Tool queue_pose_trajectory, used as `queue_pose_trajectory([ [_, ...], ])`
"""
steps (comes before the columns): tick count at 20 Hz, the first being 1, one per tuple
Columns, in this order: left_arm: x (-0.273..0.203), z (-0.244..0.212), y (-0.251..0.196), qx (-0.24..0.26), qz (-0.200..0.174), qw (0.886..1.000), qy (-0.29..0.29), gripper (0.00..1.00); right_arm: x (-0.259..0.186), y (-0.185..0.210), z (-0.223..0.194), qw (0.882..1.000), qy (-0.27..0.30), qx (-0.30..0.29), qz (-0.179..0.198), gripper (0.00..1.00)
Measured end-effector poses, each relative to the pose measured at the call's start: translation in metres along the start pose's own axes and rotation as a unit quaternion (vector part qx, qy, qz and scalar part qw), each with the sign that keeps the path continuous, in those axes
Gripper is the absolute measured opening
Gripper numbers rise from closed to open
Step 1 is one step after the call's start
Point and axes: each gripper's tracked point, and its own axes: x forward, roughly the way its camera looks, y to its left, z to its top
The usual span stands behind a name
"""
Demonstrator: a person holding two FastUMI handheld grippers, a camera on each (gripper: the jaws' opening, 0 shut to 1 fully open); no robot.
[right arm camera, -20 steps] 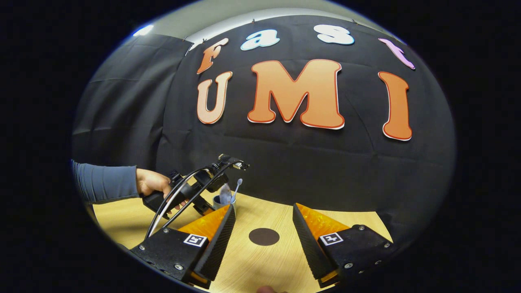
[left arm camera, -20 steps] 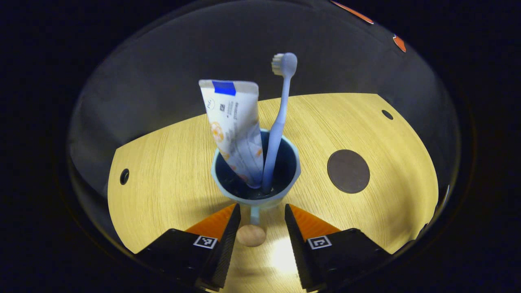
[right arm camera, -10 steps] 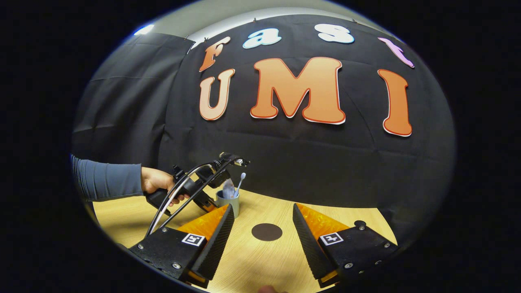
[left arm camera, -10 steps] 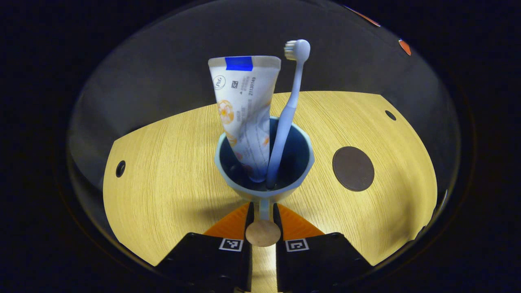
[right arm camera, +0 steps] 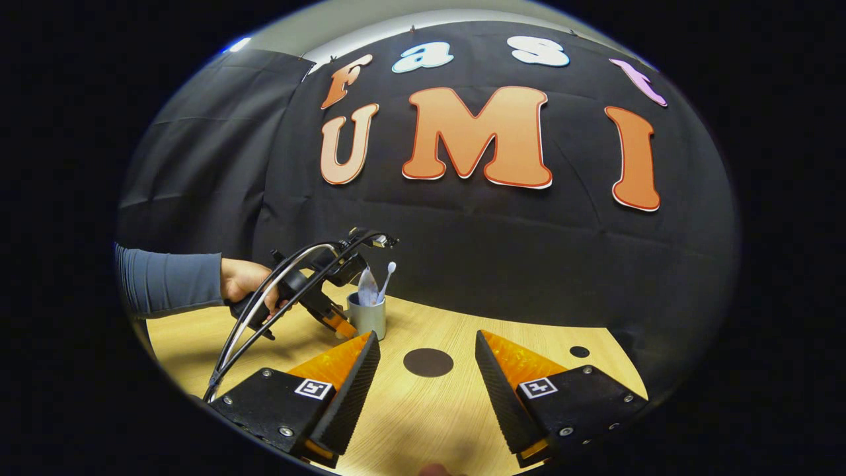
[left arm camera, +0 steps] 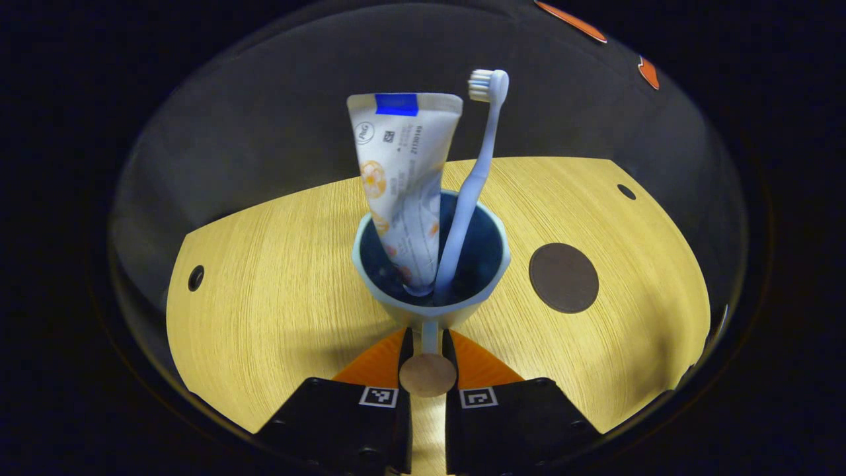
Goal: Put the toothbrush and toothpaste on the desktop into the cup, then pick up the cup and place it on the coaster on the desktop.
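The cup (left arm camera: 431, 264) stands upright with the toothpaste (left arm camera: 403, 185) and toothbrush (left arm camera: 472, 178) in it, just left of the coaster (left arm camera: 564, 277) on the worktop (left arm camera: 264, 277). The left tongs (left arm camera: 427, 350) are clamped on the cup's handle (left arm camera: 427, 371). The right tongs (right arm camera: 427, 390) hang spread apart over the worktop, holding nothing.

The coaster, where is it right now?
In the left gripper view the coaster lies flat on the desktop, just right of the cup, not touching it.
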Motion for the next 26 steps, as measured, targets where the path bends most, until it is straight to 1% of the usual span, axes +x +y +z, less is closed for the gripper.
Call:
queue_pose_trajectory([
  [4, 0.000, 0.005, 0.000, 0.015, -0.010, 1.000, -0.020, 0.19, -0.007, -0.007, 0.006, 1.000, -0.010, 0.006, -0.009, 0.87],
  [8, 0.006, 0.007, -0.002, 0.044, -0.031, 0.998, -0.038, 0.19, -0.021, -0.018, -0.004, 1.000, -0.006, 0.009, -0.022, 0.87],
  [12, 0.011, 0.004, 0.004, 0.062, -0.056, 0.996, -0.043, 0.19, -0.040, -0.037, -0.009, 0.999, 0.001, 0.011, -0.043, 0.87],
  [15, 0.012, 0.003, 0.006, 0.069, -0.066, 0.995, -0.037, 0.19, -0.052, -0.049, -0.009, 0.998, -0.001, 0.016, -0.055, 0.87],
  [19, 0.010, 0.004, 0.005, 0.070, -0.071, 0.995, -0.025, 0.19, -0.062, -0.061, -0.013, 0.997, 0.000, 0.026, -0.069, 0.87],
  [20, 0.009, 0.003, 0.007, 0.070, -0.071, 0.995, -0.021, 0.19, -0.065, -0.060, -0.016, 0.997, 0.004, 0.028, -0.065, 0.87],
  [22, 0.002, 0.006, 0.004, 0.065, -0.066, 0.996, -0.011, 0.19, -0.069, -0.062, -0.019, 0.997, 0.006, 0.026, -0.069, 0.87],
  [23, 0.004, 0.011, 0.004, 0.061, -0.069, 0.995, -0.023, 0.20, -0.070, -0.063, -0.020, 0.997, 0.006, 0.025, -0.072, 0.87],
  [24, -0.001, 0.006, 0.003, 0.062, -0.067, 0.996, -0.018, 0.19, -0.070, -0.063, -0.021, 0.997, 0.008, 0.027, -0.074, 0.87],
  [25, -0.008, 0.009, 0.006, 0.063, -0.061, 0.996, -0.030, 0.24, -0.070, -0.064, -0.022, 0.997, 0.009, 0.029, -0.075, 0.87],
  [26, -0.014, 0.017, 0.010, 0.065, -0.049, 0.996, -0.042, 0.26, -0.071, -0.064, -0.020, 0.996, 0.007, 0.032, -0.077, 0.87],
])
